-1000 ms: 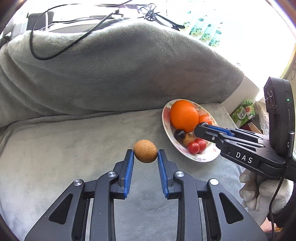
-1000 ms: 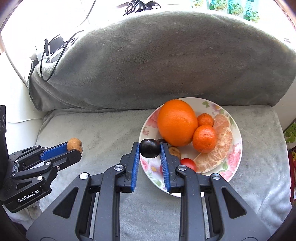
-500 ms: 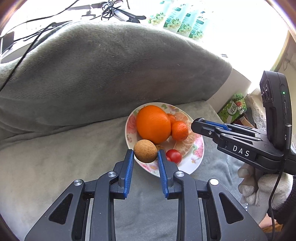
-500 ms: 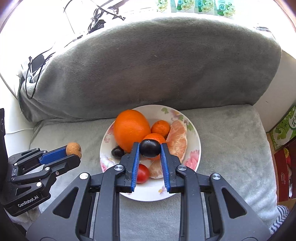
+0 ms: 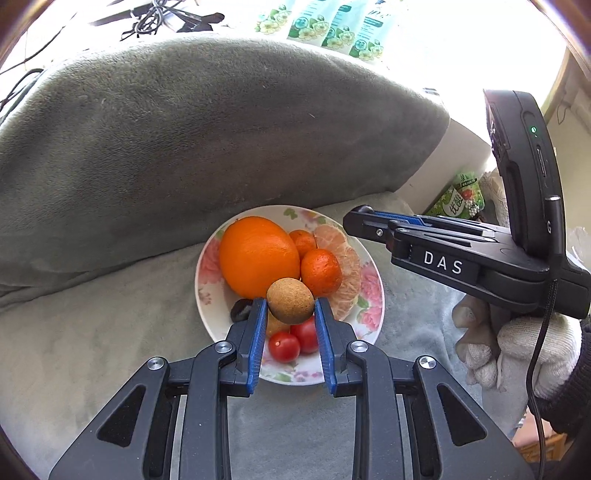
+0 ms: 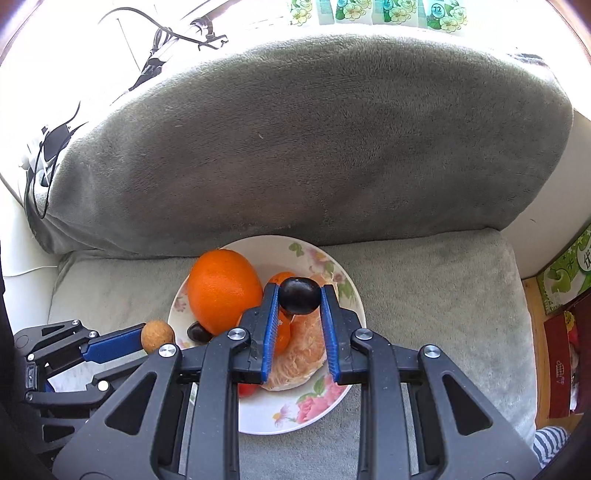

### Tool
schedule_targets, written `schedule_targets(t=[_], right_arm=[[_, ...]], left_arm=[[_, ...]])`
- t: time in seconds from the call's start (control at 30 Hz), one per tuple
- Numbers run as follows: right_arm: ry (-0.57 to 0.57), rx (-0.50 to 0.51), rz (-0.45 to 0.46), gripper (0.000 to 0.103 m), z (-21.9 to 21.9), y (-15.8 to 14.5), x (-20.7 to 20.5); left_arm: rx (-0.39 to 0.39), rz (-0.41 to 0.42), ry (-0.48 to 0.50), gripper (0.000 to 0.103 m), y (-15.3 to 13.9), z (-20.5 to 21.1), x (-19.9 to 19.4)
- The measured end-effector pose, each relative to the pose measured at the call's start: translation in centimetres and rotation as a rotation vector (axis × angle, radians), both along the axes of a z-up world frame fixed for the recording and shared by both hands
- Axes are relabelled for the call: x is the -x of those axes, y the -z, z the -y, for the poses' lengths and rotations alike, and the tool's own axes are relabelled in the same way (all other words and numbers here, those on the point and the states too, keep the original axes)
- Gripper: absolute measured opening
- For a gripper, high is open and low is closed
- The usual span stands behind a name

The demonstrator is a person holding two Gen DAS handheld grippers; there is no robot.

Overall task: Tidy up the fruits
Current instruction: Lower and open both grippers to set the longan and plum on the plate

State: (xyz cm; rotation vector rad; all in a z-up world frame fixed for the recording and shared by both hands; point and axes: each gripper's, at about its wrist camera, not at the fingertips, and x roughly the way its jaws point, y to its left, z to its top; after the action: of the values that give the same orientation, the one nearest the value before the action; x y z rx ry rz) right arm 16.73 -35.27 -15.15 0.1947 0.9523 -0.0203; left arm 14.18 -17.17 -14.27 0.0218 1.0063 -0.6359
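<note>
A grey fleece blanket (image 6: 314,147) covers a bulky backrest and the flat seat below it, and a floral plate (image 6: 325,402) rests on the seat against the foot of that bulge. The plate holds a large orange (image 5: 258,254) at its left, two small mandarins (image 5: 319,271) beside it, a peeled citrus half (image 6: 299,354) toward the right, two cherry tomatoes (image 5: 283,346) at the near rim and a dark grape (image 6: 197,331) lying at the near left of the orange.

The left tongs (image 5: 290,317) are clamped narrowly on a brown longan (image 5: 290,300), held in the air above the near part of the plate, in front of the orange and one mandarin. The right tongs (image 6: 299,302) are pinched on a dark plum-coloured grape (image 6: 299,295), held above the peeled citrus half, over the middle of the plate. A hand in a white knit glove (image 5: 517,350) grips the handle of the right tool.

White letters "DAS" (image 5: 442,262) show on the side of the right tool. Green-and-white packets (image 6: 373,9) with flower prints stand along the back; one carries the number "72". A green packet (image 5: 460,199) with Chinese characters lies right of the seat.
</note>
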Motion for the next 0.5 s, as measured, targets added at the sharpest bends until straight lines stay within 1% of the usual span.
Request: schedule_targets(t=[0.37,0.4,0.43,0.47,0.5], right_arm=[[-0.008,-0.001,-0.014,0.025,0.3,0.6,-0.8],[-0.008,-0.001,-0.016,0.027,0.3,0.6,-0.9],[-0.007,-0.002,-0.013,0.033,0.4,0.5,-0.8],[-0.007,-0.003,-0.009,0.037,0.4,0.4,-0.8],[-0.009,0.000,-0.004,0.043,0.3,0.3,-0.9]], left_arm=[[-0.016,-0.024,0.014,0.025,0.6,1.3,-0.4],[-0.017,-0.025,0.012,0.025,0.7,1.3,-0.5],[-0.017,-0.027,0.010,0.025,0.7,1.3,-0.5],[-0.016,-0.028,0.008,0.025,0.7,1.2,-0.6],[-0.016,-0.030,0.006,0.025,0.7,1.2,-0.7]])
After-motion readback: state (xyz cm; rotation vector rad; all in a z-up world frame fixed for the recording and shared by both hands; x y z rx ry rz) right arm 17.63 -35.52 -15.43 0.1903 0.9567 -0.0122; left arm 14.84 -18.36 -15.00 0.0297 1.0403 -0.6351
